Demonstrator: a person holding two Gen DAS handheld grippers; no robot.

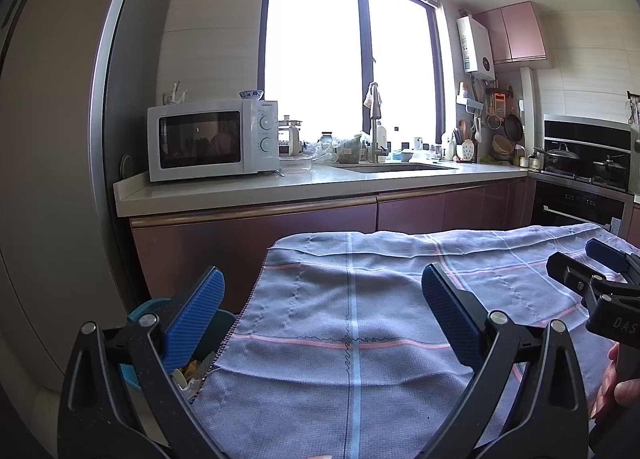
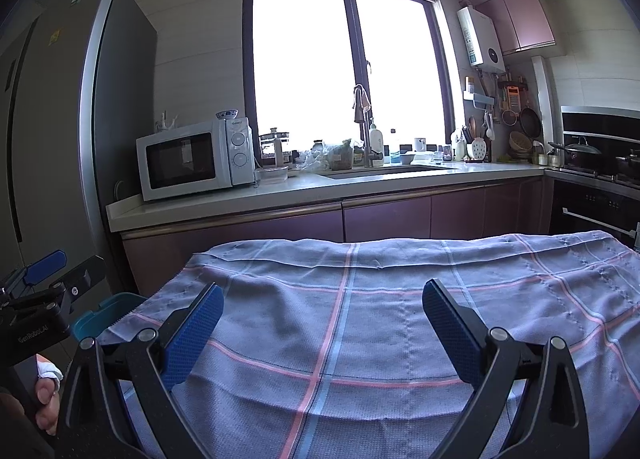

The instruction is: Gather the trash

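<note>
Both grippers empty, fingers spread wide — left gripper [image 1: 322,315] and right gripper [image 2: 322,323] hover level over the checked cloth [image 1: 360,319]. No trash visible on the cloth. The only trash in view, crumpled scraps [image 1: 192,373], sits inside the teal bin [image 1: 160,311], below and just beside the left gripper's left finger, under the cloth's edge; from the right gripper the bin [image 2: 108,313] lies off to the left. Judgement: scan the cloth before closing — approach any scrap low and centred between the fingers, and avoid pinching the fabric.
</note>
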